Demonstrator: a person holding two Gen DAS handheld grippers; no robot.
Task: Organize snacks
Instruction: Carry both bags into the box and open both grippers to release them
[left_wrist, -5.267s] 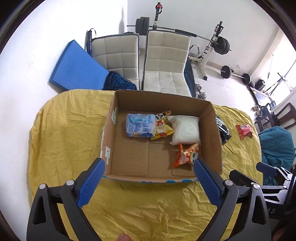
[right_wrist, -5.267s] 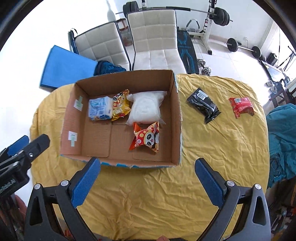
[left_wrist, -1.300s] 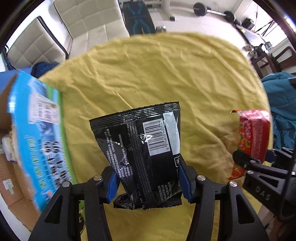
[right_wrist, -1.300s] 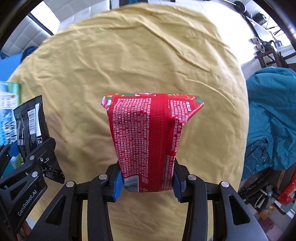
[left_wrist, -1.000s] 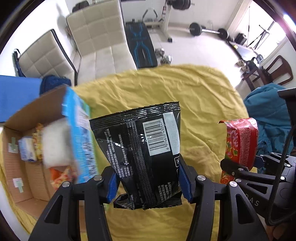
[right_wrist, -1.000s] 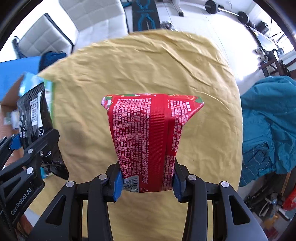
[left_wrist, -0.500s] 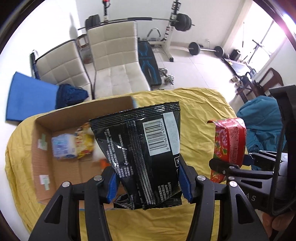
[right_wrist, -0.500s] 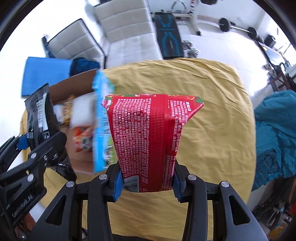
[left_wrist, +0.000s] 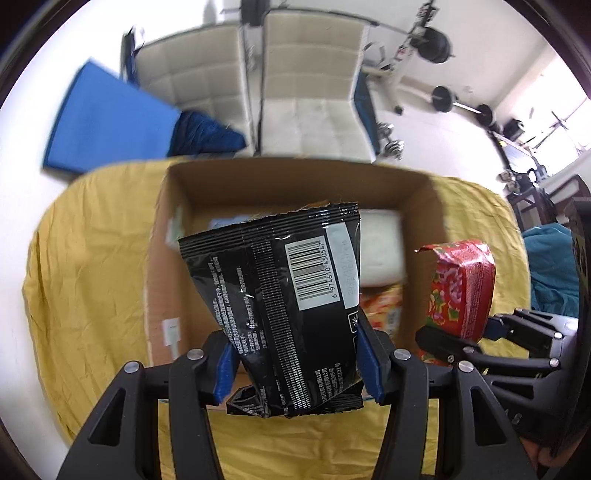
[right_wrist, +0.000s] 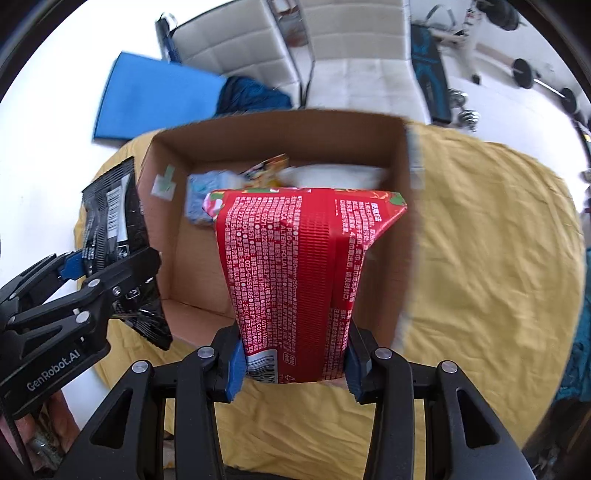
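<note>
**Two packets held above the box**

Blue mat (left_wrist: 107, 122) and white chairs (left_wrist: 314, 92) are seen behind the yellow-clothed table (left_wrist: 85, 266). Black packet (left_wrist: 280, 295) is clamped by the left gripper (left_wrist: 295, 363), red packet (right_wrist: 295, 280) by the right gripper (right_wrist: 293, 363), over the cardboard box (left_wrist: 291, 181). Weights (left_wrist: 439, 40) stand right.

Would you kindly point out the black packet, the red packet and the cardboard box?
black packet (left_wrist: 273, 295), left wrist view, printed back panel.
red packet (right_wrist: 295, 277), right wrist view, printed back panel.
cardboard box (left_wrist: 295, 181), left wrist view, far inner wall.
</note>
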